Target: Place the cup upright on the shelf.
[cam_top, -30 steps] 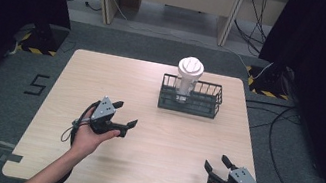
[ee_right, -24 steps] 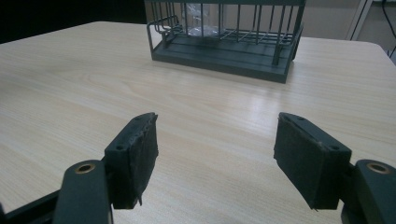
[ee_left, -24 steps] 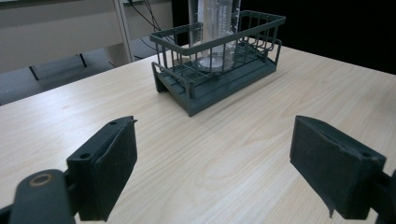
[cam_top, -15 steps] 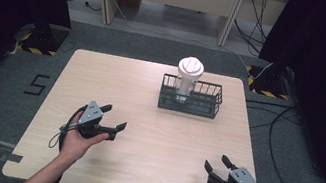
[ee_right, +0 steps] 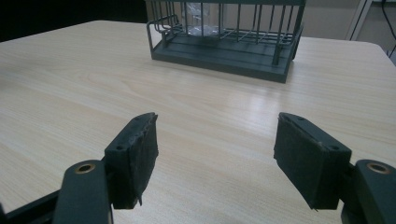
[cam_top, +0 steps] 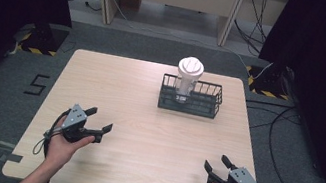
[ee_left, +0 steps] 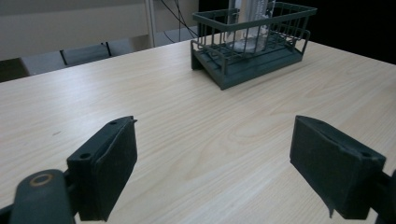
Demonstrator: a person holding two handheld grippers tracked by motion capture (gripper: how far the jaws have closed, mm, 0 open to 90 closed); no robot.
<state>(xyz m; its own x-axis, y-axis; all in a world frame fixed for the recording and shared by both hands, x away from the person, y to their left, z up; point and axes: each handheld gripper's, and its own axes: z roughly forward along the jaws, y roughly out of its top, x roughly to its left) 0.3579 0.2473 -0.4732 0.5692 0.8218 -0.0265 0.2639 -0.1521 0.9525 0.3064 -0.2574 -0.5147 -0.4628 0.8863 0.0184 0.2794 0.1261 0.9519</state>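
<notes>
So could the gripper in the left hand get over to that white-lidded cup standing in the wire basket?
Probably yes. The left gripper is open, and only bare table lies between it and the basket. The cup rises above the basket's rim, so its top looks free to grasp.

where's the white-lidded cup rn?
In the high view, the white-lidded cup stands upright in the left part of the dark wire basket, at the table's far side, right of centre, well apart from both grippers.
</notes>
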